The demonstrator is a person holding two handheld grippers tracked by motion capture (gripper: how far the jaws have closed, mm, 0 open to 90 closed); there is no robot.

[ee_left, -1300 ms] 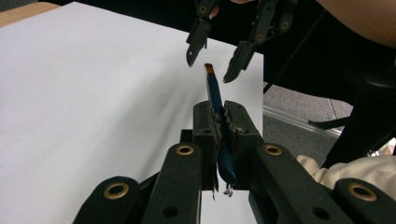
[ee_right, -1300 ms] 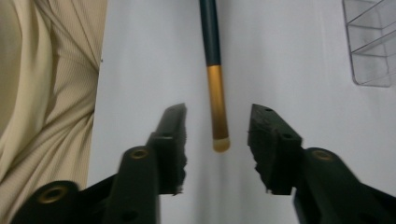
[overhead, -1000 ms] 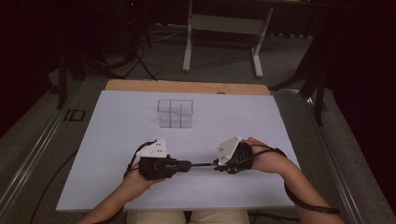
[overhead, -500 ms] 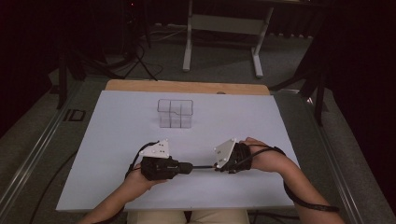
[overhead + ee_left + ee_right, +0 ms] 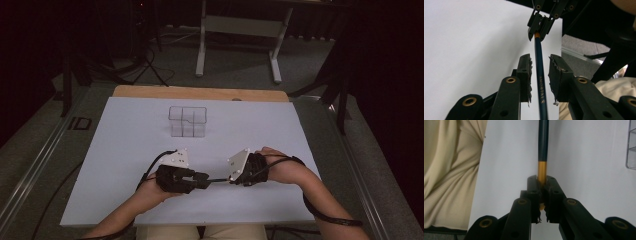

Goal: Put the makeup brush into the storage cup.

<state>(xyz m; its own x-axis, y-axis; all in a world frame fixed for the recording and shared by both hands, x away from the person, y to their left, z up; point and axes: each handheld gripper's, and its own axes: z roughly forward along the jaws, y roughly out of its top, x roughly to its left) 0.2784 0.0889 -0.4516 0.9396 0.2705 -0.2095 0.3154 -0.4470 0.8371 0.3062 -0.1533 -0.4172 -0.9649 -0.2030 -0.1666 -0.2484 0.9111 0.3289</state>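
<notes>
Two forearms reach in from the near edge of the surface, each hand gripping a tool, tips facing each other. The left tool (image 5: 202,179) has just been opening its jaws, which now stand apart around a pencil (image 5: 539,75) without pressing it. The right tool (image 5: 231,178) is clamped tight on the pencil's gold end.

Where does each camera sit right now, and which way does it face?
High view: above the person's side, looking forward and down on the table; both forearms enter from below.
Left gripper view: rides the left tool, looking along its parted jaws at the pencil.
Right gripper view: rides the right tool, clamped on the pencil's gold end.
Both share the pencil.
</notes>
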